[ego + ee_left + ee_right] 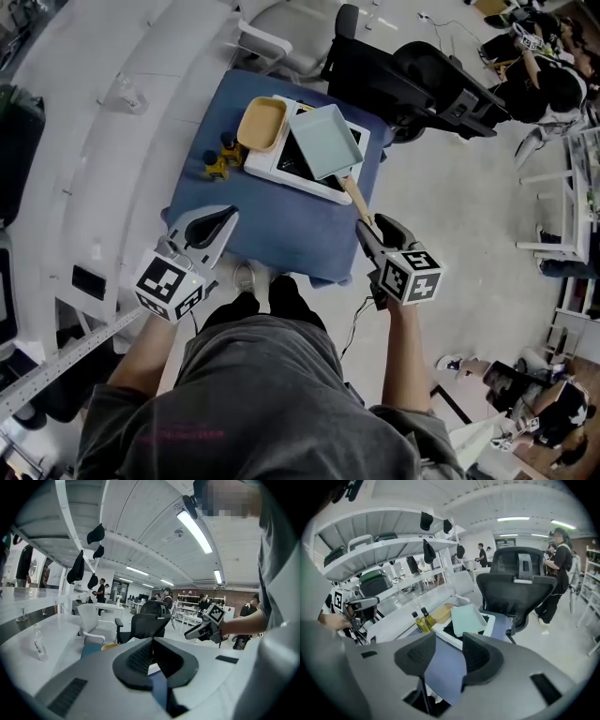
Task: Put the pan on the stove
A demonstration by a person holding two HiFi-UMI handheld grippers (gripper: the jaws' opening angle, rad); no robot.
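The pale green square pan rests on the black top of the white stove, on the blue table. Its wooden handle points toward me. My right gripper is at the near end of that handle. Its jaws stand apart, and only blue cloth shows between them in the right gripper view. My left gripper hovers at the table's near left corner, shut on nothing.
A yellow square dish sits on the stove's left side. Two small oil bottles stand left of the stove. A black office chair is just beyond the table, and white shelving runs along the left.
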